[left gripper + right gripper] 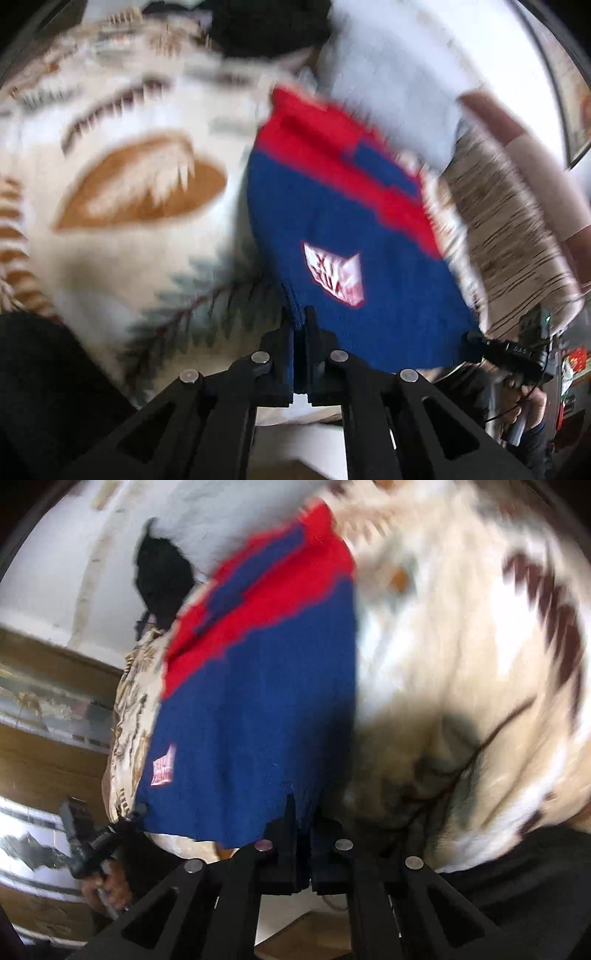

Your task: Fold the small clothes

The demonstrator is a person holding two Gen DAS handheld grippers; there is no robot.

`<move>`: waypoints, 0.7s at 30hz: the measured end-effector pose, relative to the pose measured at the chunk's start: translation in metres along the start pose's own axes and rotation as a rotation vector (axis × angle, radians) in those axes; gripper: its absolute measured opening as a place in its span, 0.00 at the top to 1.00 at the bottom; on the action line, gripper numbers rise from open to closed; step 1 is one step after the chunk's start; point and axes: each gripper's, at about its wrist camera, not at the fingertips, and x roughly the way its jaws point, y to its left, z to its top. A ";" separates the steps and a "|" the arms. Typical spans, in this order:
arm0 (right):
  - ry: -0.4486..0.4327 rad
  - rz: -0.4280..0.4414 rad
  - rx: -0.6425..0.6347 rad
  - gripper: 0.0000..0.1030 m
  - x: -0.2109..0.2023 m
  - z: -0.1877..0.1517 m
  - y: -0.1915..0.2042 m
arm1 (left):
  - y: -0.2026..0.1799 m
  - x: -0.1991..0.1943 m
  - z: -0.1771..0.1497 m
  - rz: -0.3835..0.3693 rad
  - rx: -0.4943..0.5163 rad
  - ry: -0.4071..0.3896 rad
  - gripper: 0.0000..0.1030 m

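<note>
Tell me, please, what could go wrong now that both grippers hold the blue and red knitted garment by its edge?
1. The left gripper and right gripper each pinch only a narrow bit of the blue and red knitted garment, so a corner may slip out.
2. Its red end still lies on the leaf-patterned blanket and may drag or bunch, spoiling the fold.
3. Both views are blurred, so alignment is difficult to judge.

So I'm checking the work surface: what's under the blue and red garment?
The leaf-print blanket spreads beneath the blue and red garment, which both grippers hold by its near edge. The part of the blanket directly below it is covered.
</note>
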 end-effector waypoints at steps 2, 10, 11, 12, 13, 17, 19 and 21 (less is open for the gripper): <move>-0.069 0.038 -0.001 0.95 -0.027 0.003 0.008 | 0.008 -0.003 0.000 -0.002 -0.018 -0.003 0.96; -0.033 0.070 0.088 0.95 -0.010 0.001 -0.023 | 0.020 0.008 -0.001 0.027 -0.059 0.018 0.96; -0.056 0.079 0.073 0.95 -0.017 0.002 -0.018 | 0.018 0.005 -0.001 0.026 -0.046 0.006 0.96; -0.075 0.080 0.059 0.95 -0.022 0.004 -0.014 | 0.019 0.010 0.000 0.036 -0.040 0.016 0.96; -0.081 0.070 0.047 0.95 -0.023 0.007 -0.012 | 0.026 0.023 -0.002 0.054 -0.062 0.060 0.96; 0.013 0.031 0.132 0.95 0.008 0.003 -0.034 | 0.031 0.027 -0.002 0.061 -0.115 0.072 0.96; -0.028 0.070 0.110 0.95 -0.005 0.002 -0.024 | 0.016 0.010 0.006 0.038 -0.061 0.006 0.96; -0.065 0.074 0.079 0.95 -0.019 0.004 -0.014 | 0.014 0.017 0.009 0.067 -0.030 0.026 0.96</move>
